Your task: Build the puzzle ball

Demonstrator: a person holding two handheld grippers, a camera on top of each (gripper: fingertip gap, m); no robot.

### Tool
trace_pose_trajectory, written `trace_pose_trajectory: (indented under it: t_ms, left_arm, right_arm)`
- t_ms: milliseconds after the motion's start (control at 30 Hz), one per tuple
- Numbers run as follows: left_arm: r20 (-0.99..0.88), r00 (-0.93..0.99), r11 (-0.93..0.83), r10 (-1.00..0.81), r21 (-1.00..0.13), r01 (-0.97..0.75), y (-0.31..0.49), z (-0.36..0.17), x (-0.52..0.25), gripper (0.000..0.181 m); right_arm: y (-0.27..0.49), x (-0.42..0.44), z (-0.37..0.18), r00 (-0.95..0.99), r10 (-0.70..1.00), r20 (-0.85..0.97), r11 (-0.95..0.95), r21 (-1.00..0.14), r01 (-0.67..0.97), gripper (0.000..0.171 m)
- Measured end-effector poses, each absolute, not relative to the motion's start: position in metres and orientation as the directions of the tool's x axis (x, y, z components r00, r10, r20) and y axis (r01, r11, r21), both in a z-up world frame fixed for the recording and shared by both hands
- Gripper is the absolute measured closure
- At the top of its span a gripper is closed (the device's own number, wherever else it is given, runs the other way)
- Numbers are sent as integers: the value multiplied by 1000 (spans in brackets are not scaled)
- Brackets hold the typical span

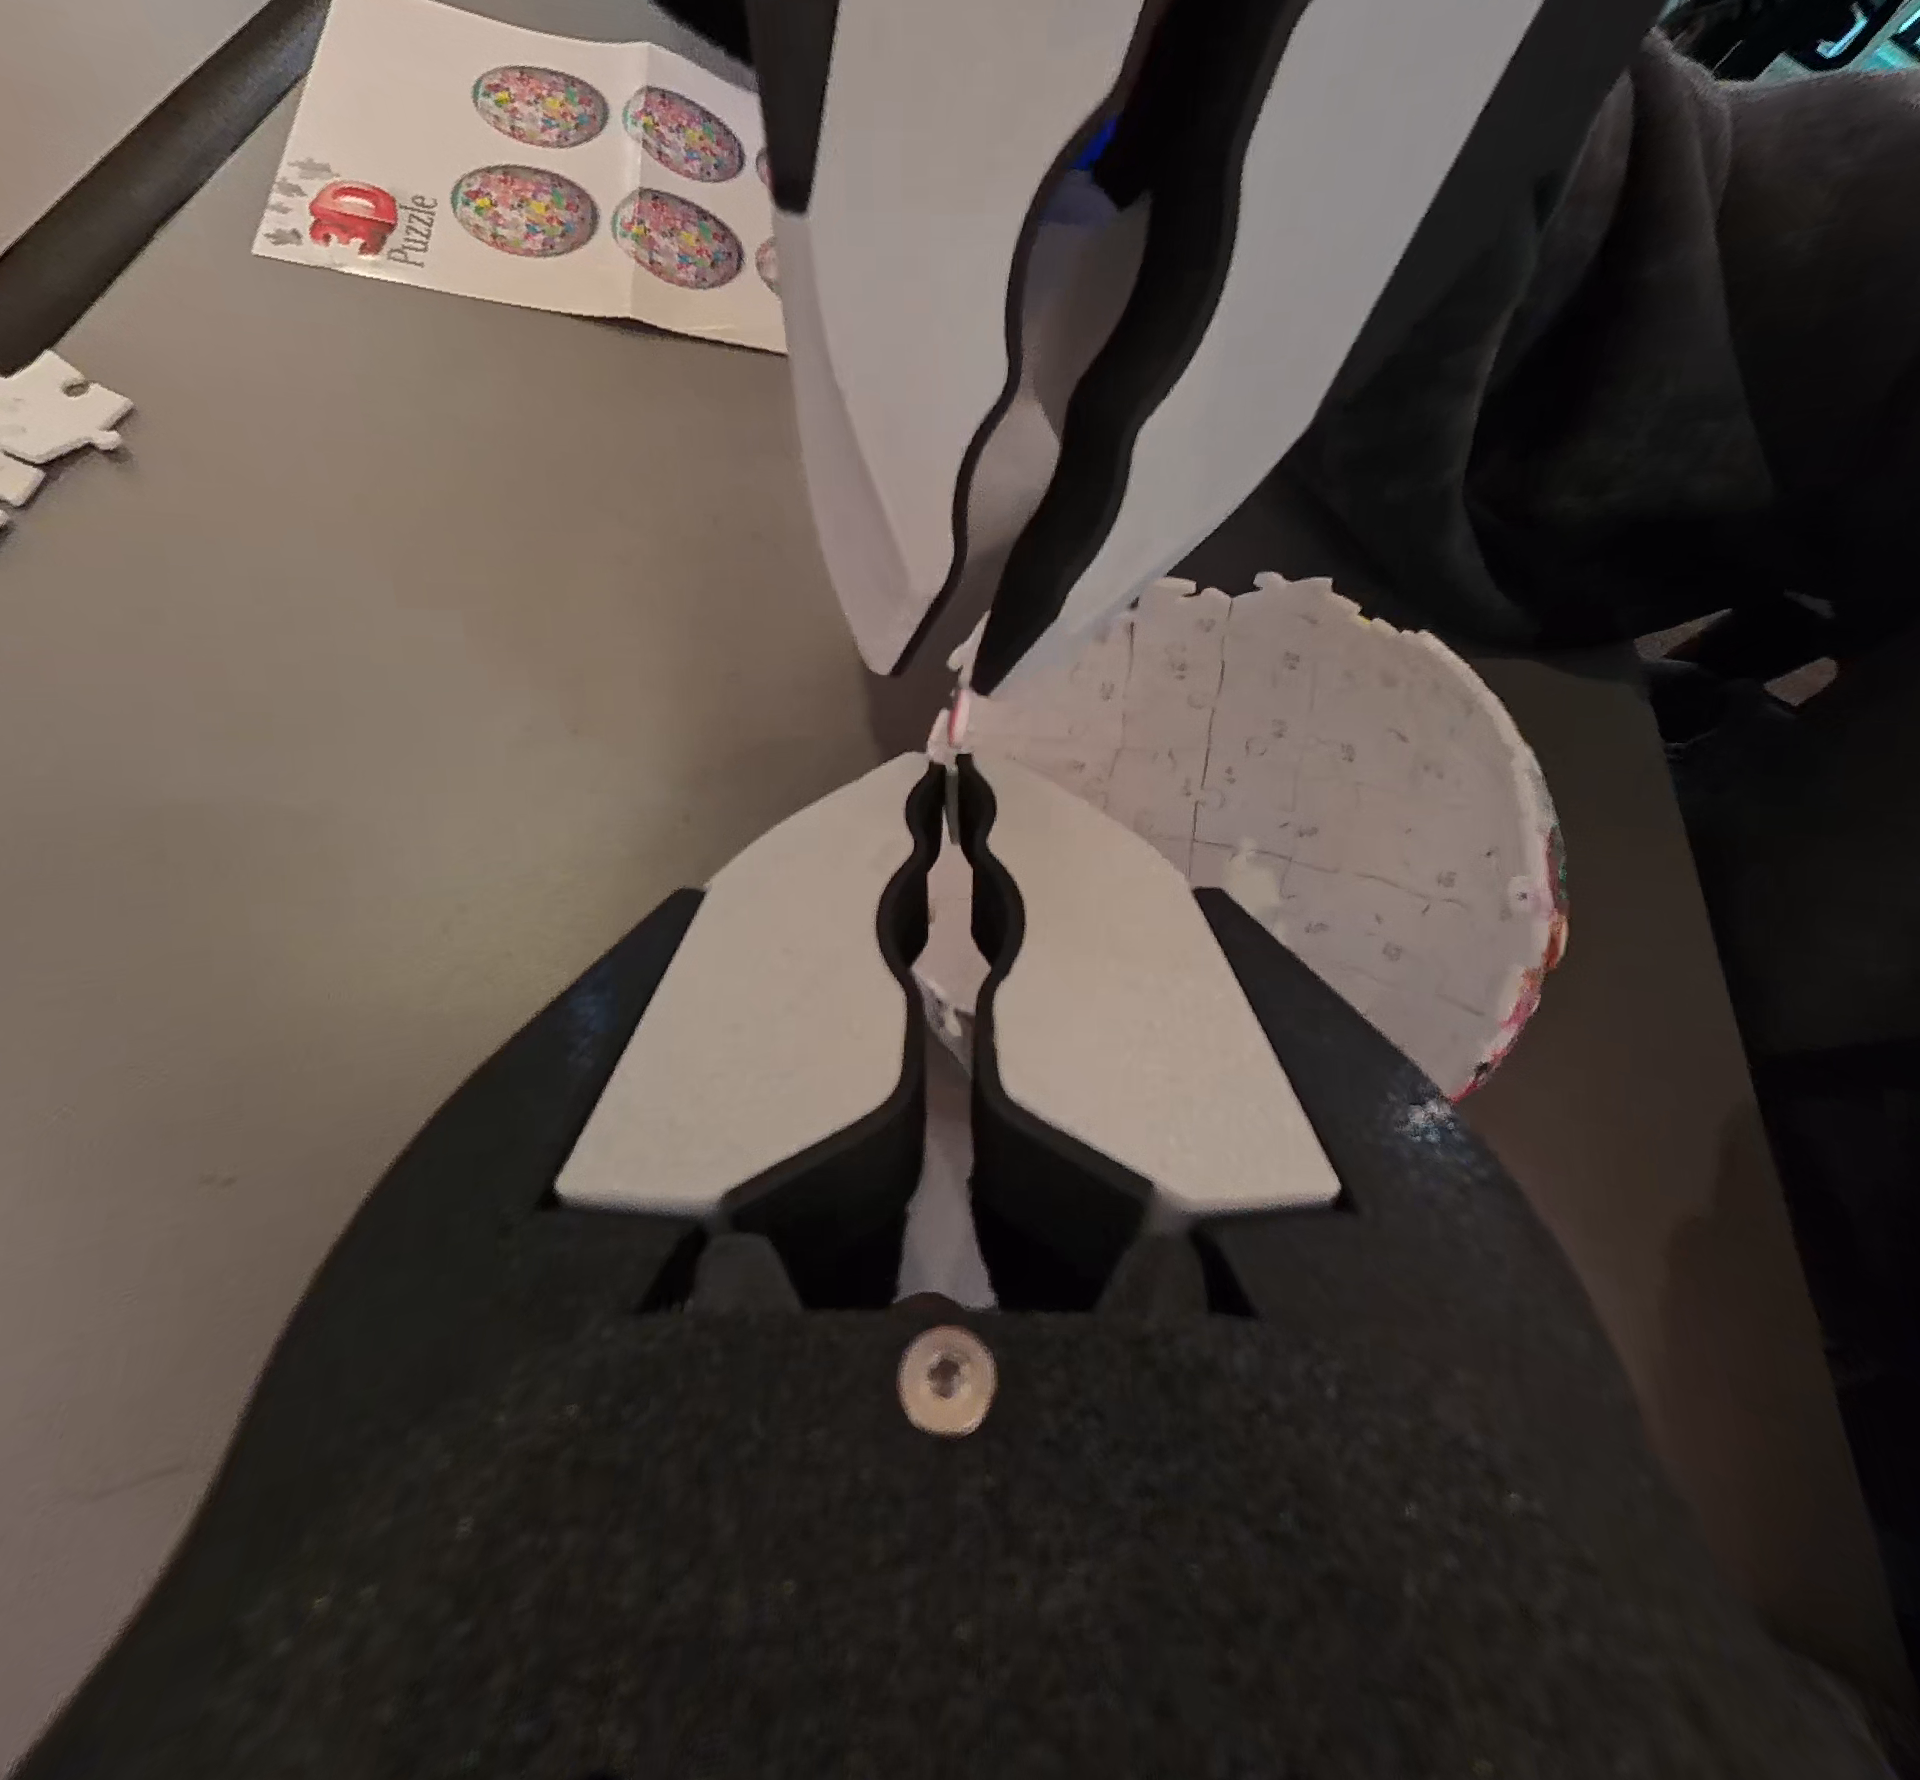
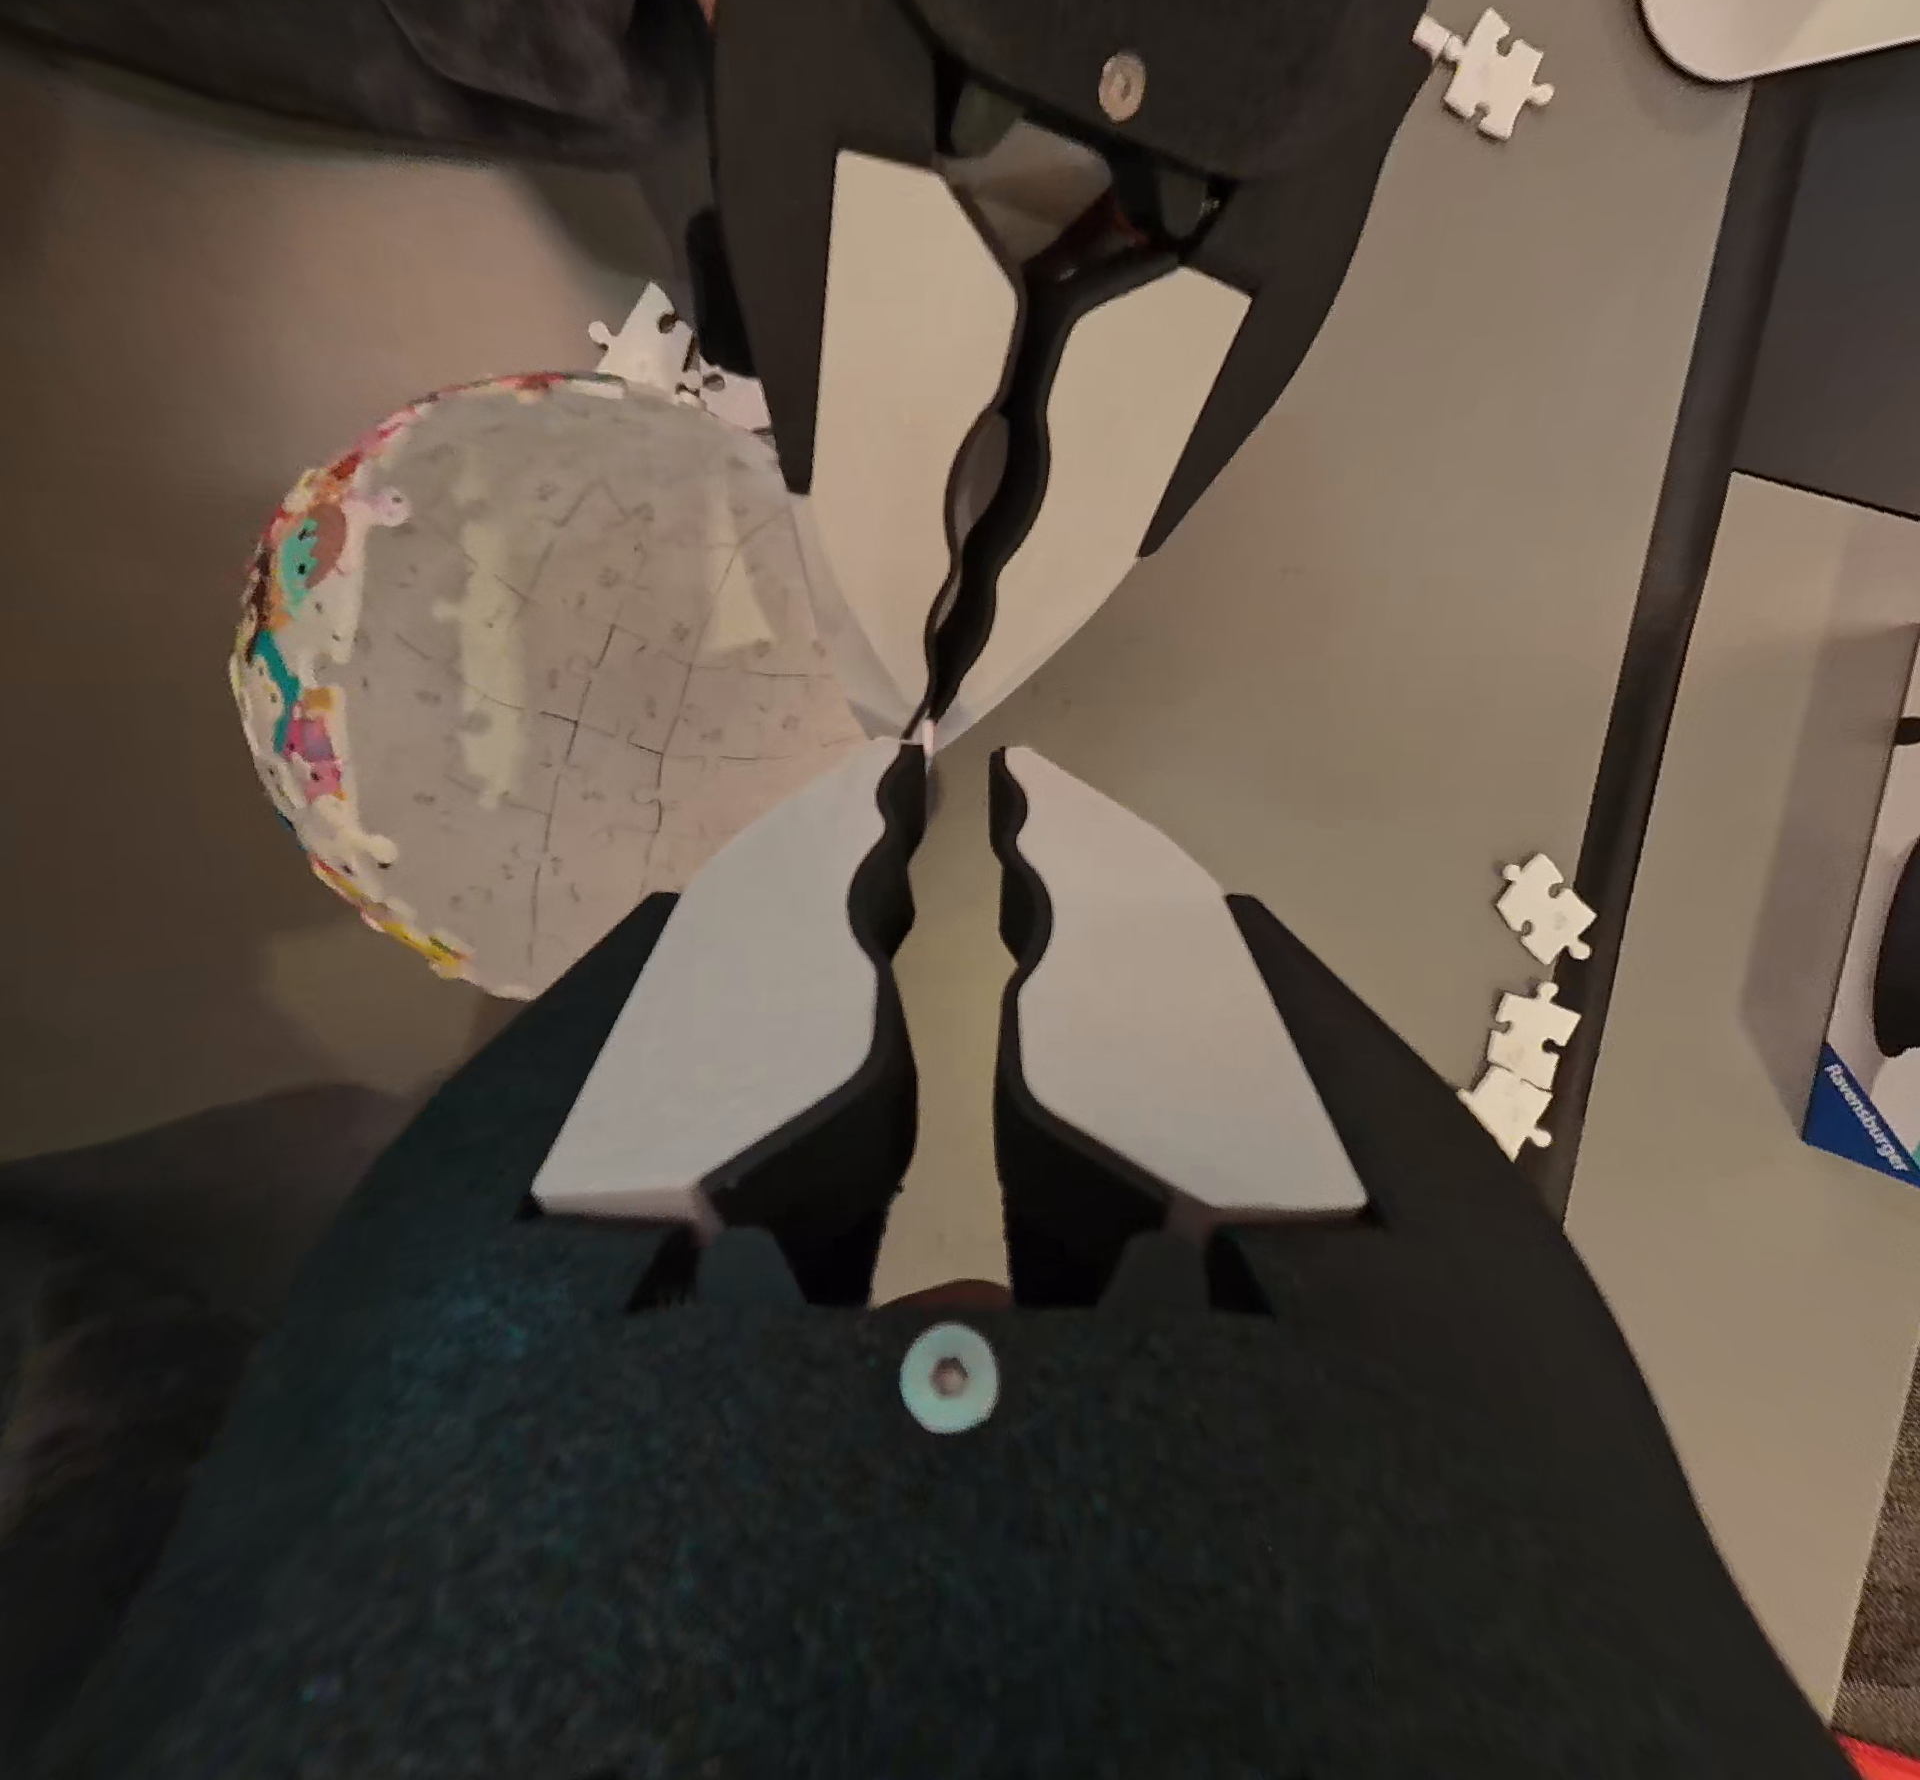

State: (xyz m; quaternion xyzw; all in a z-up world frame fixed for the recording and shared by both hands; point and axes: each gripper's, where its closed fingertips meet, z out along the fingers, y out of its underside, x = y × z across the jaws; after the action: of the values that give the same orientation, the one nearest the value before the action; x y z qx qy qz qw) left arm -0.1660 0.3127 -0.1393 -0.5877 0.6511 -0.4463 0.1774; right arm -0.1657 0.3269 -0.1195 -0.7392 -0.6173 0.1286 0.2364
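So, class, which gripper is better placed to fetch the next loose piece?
Probably right. The right gripper is open and empty, near loose pieces; the left gripper is shut on the rim of the puzzle ball, holding it.

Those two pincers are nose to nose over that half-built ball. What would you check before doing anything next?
1. Left gripper clamped on the rim of the puzzle ball: ok.
2. Right gripper carrying a piece to fit: not ok, its jaws stand apart with nothing between them.
3. Joined part of the ball in one piece, white inside facing the cameras: ok.
4. Rim piece at the meeting point fully seated: cannot tell, the fingertips hide it.
5. Loose pieces in sight on the table: ok.
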Motion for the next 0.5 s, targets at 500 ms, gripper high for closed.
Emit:
trace_pose_trajectory:
  t_ms: [500]
  left_arm:
    - [332, -250, -118, -910, -783, -611, 314, -138, -170, 177]
  right_arm:
    - [323, -167, -127, 232, 973, 5, -198, -503, 841, 169]
